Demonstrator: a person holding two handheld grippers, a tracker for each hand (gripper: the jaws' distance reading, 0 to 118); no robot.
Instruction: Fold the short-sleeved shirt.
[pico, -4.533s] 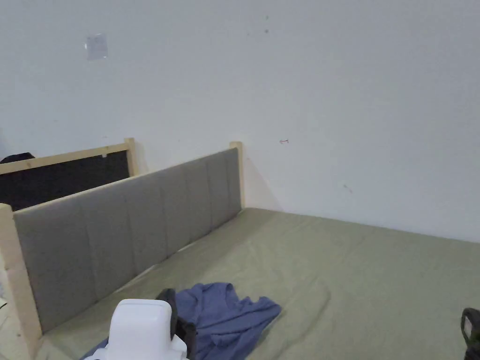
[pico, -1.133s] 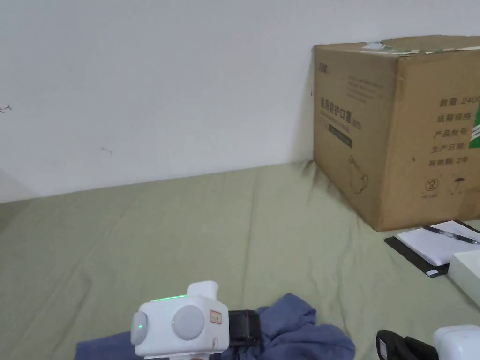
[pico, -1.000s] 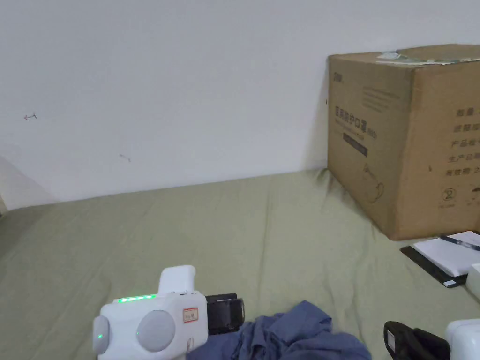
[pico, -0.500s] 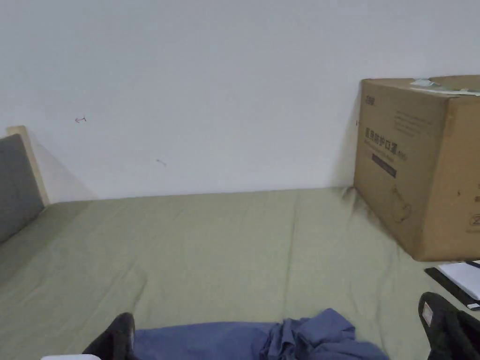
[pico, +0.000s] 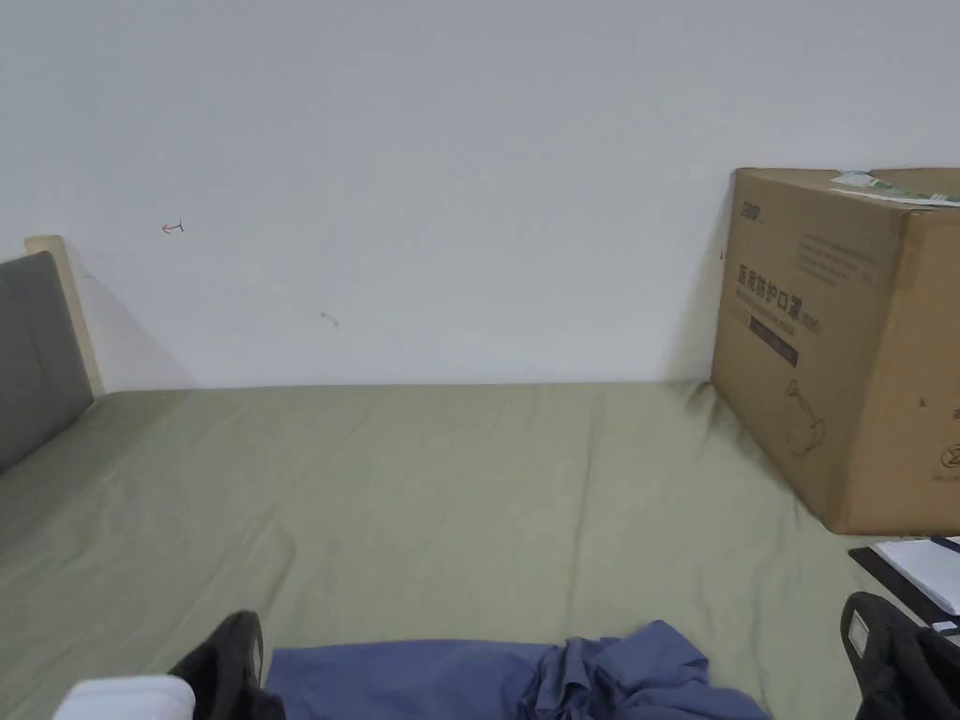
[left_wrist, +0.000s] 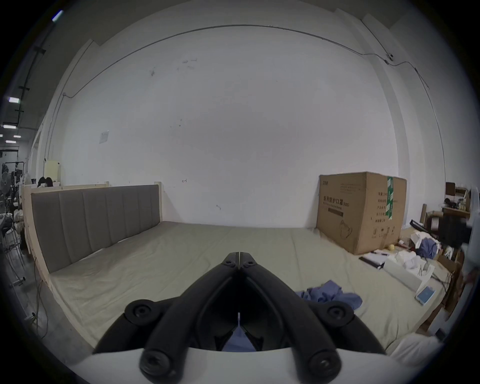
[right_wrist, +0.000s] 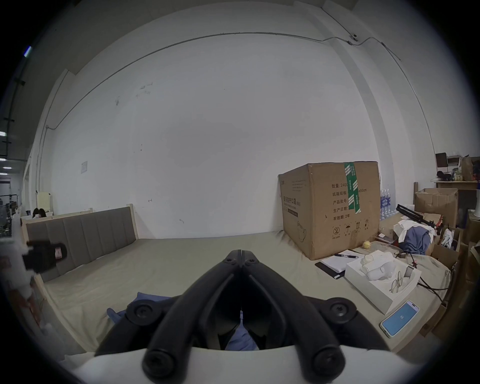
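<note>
In each gripper view the black jaws meet at the tips, and blue cloth shows low between them; whether they pinch it I cannot tell. The left gripper (left_wrist: 238, 256) and right gripper (right_wrist: 241, 253) sit at the near edge. The soft blue shirt (pico: 487, 670) lies on the olive sheet (pico: 450, 487), smooth at left, crumpled at right. Since half a second ago the shirt looks the same.

I count two tools, my left tool (pico: 230, 661) and right tool (pico: 877, 647), one blue shirt (pico: 487, 670), one cardboard box (pico: 844, 337), and one phone (right_wrist: 400, 321).
</note>
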